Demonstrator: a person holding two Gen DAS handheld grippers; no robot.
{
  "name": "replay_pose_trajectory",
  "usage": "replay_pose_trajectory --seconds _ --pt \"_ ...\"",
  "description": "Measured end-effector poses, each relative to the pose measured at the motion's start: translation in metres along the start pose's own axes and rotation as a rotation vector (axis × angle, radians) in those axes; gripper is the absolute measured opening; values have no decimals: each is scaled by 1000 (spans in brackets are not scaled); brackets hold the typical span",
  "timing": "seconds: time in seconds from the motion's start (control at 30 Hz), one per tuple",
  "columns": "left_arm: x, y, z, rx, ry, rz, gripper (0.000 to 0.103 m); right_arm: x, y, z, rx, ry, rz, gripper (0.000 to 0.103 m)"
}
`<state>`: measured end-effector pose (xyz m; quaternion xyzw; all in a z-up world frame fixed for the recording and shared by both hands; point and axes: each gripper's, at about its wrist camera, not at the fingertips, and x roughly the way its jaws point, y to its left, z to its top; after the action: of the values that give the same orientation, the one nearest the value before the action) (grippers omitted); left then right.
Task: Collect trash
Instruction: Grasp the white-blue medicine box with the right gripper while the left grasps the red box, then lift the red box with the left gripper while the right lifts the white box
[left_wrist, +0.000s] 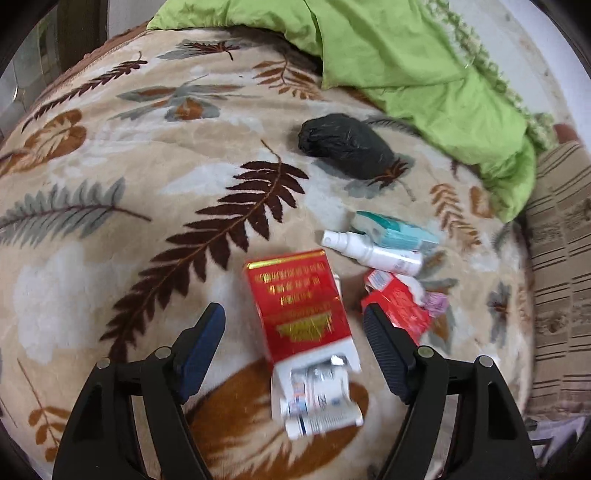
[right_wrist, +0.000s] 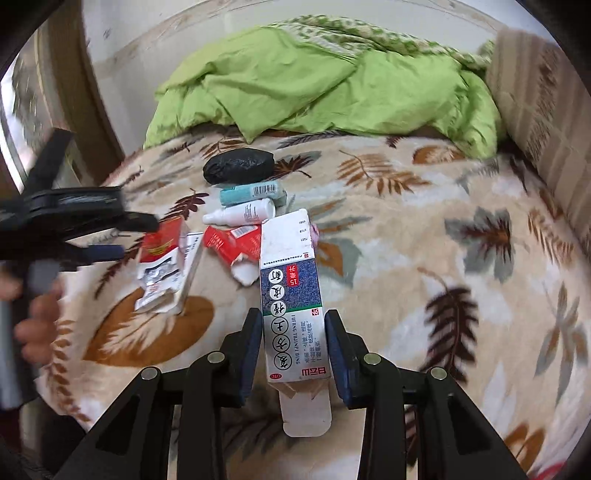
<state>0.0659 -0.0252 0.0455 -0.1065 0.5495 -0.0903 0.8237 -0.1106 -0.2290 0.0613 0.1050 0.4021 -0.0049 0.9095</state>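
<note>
Right gripper (right_wrist: 293, 345): a blue-and-white box (right_wrist: 291, 295) stands between its fingers, both pads pressed on the lower half, open bottom flap hanging toward the camera (the box's far end reaches out over the pile).

Left gripper (left_wrist: 295, 339): fingers spread wide, nothing gripped. A red box (left_wrist: 299, 302) lies on the blanket (left_wrist: 110, 206) in the gap between them, closer to the right finger, touching neither; its open white end spills folded leaflets.

Just beyond: a torn red packet (left_wrist: 400, 306) by the right fingertip, then a white spray bottle (left_wrist: 369, 251) lying against a teal box (left_wrist: 399, 232). Farther back, a black bag bundle (left_wrist: 343, 146), apart from the pile. A green quilt (left_wrist: 424, 74) is heaped at the far edge.
</note>
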Motion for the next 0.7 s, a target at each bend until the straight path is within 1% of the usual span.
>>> replay_pose_trajectory --seconds 0.07,0.13,0.2,0.23,0.27,0.4,0.5,0.6,0.7 --pt "8 -4 1 18 5 29 76 -4 -1 -6 36 2 20 37" --pt "12 -6 0 50 -9 66 76 -7 -2 -10 55 -5 30 37" --pt "12 -5 -3 77 -40 77 68 -7 -2 -12 68 -3 36 37" --pt "11 -2 -3 82 -50 65 60 -7 -3 -14 74 -3 38 37" --pt "9 0 -4 83 -56 45 55 -7 -3 -15 77 0 42 37" --pt "-1 9 -11 87 -80 11 53 -5 -3 -20 90 13 56 37" --pt "-12 22 -23 76 -88 -14 53 -10 1 -24 75 -2 50 37" --pt "-27 39 -43 67 -92 -29 53 -14 5 -27 57 -12 48 37" --pt "-38 50 -67 61 -72 -42 53 -17 10 -30 37 -14 37 37"
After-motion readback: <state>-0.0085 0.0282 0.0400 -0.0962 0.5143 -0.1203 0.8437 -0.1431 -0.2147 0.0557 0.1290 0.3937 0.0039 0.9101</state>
